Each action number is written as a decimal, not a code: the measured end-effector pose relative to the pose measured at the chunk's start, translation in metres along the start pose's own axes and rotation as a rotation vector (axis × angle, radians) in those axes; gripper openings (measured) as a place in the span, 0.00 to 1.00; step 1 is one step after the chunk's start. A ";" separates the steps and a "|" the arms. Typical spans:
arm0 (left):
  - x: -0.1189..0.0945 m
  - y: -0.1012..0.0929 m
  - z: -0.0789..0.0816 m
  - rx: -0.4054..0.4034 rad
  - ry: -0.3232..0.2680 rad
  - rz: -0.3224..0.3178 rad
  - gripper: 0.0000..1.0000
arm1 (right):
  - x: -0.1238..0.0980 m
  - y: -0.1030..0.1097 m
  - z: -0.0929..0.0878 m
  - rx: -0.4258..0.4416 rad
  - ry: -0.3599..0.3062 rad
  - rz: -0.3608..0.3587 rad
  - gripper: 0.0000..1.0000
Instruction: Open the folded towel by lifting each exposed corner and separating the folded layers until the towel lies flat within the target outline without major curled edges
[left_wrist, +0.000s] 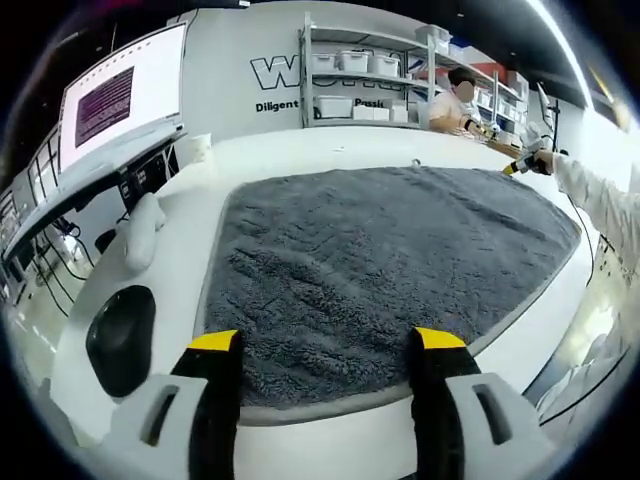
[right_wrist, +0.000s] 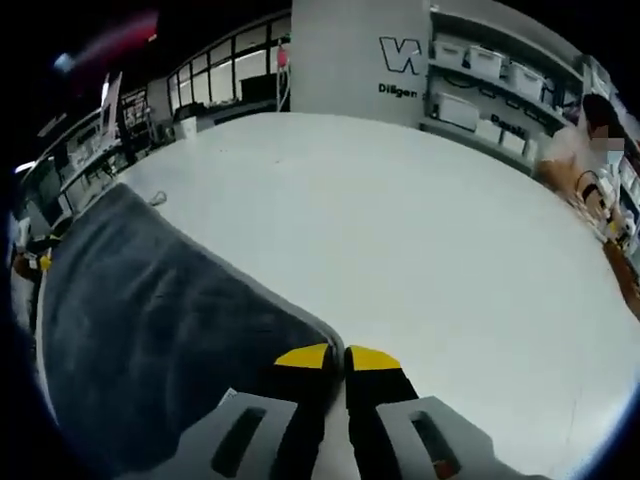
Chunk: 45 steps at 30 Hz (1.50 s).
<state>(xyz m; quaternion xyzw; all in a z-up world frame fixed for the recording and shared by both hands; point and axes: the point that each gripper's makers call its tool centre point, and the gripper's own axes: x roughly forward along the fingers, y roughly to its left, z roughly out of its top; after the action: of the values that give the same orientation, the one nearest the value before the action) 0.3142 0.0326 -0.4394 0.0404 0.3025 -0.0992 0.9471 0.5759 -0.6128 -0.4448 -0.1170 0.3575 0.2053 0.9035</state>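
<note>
Grey towel (left_wrist: 390, 270) spread flat on white table (left_wrist: 300, 150). Left tongs (left_wrist: 328, 345) gape wide at towel's near edge, empty. Right tongs (right_wrist: 336, 358) pinched closed at towel corner (right_wrist: 315, 325); grip unclear.

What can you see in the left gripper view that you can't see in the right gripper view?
Left view alone: a screen, a black mouse on the table, and the left tool with its jaws wide apart over the towel's near edge. Right view alone: big windows and the right tool with its jaws together at the towel's corner. Both: the grey towel, the white table, shelves with bins and a person.
</note>
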 end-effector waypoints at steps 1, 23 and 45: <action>0.000 0.000 0.000 0.000 -0.002 0.000 0.67 | 0.000 -0.002 0.001 -0.024 0.000 -0.010 0.00; 0.001 0.000 0.001 0.002 0.007 0.000 0.67 | 0.001 -0.012 0.002 -0.413 0.101 -0.196 0.00; 0.002 0.000 0.001 0.021 0.016 -0.002 0.71 | -0.001 -0.016 0.003 -0.414 0.104 -0.234 0.15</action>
<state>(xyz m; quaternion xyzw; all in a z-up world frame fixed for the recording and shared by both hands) 0.3165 0.0317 -0.4395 0.0511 0.3089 -0.1029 0.9441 0.5839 -0.6262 -0.4412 -0.3509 0.3378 0.1619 0.8582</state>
